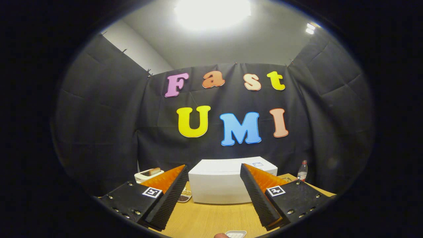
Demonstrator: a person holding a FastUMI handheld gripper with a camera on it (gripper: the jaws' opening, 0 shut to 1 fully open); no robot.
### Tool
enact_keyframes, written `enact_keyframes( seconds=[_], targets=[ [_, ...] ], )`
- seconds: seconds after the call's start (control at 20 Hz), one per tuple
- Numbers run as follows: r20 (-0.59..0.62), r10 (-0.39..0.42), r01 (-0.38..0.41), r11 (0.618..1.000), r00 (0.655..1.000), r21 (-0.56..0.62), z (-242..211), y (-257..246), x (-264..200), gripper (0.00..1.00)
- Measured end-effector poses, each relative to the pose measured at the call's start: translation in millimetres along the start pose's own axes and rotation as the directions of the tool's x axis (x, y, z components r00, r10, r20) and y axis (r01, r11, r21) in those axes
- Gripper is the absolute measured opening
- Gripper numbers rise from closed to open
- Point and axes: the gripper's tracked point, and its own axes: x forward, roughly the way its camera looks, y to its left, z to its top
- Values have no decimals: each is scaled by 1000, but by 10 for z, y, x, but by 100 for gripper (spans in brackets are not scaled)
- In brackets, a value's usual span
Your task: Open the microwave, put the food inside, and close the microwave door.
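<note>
Fingers: spread wide, holding nothing, raised above the bench and aimed at the far wall; bare air and the white box lie between them.

Microwave: white box standing on the bench beyond the fingers, just ahead of the gap between them. The face turned this way is plain and shut-looking; no open door, handle or cavity can be made out from here.

Bench: light wood top, carrying all items listed.

Small dish: beside the microwave's left lower corner, partly hidden by the left finger, with dark and pale bits in it, possibly the food; too small to be sure.

White appliance: further back on the left, with something tan lying on its top; may be a toaster with bread, not certain.

Bottle: clear, red cap, upright on the right, behind the right finger.

White container: at the near end of the bench, with a fingertip of a person just beside it.

Status of task: microwave appears closed, fingers empty. This fits either a stage with the food not loaded or a stage with the food inside and the door shut again; the interior is hidden, so neither can be settled.
</note>
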Motion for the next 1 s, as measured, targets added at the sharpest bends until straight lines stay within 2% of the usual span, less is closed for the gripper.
enact_keyframes(
  seconds=[1.0],
  targets=[
    [18,16,-16,1000,1000,-7,2,133,27,99]
  ],
)
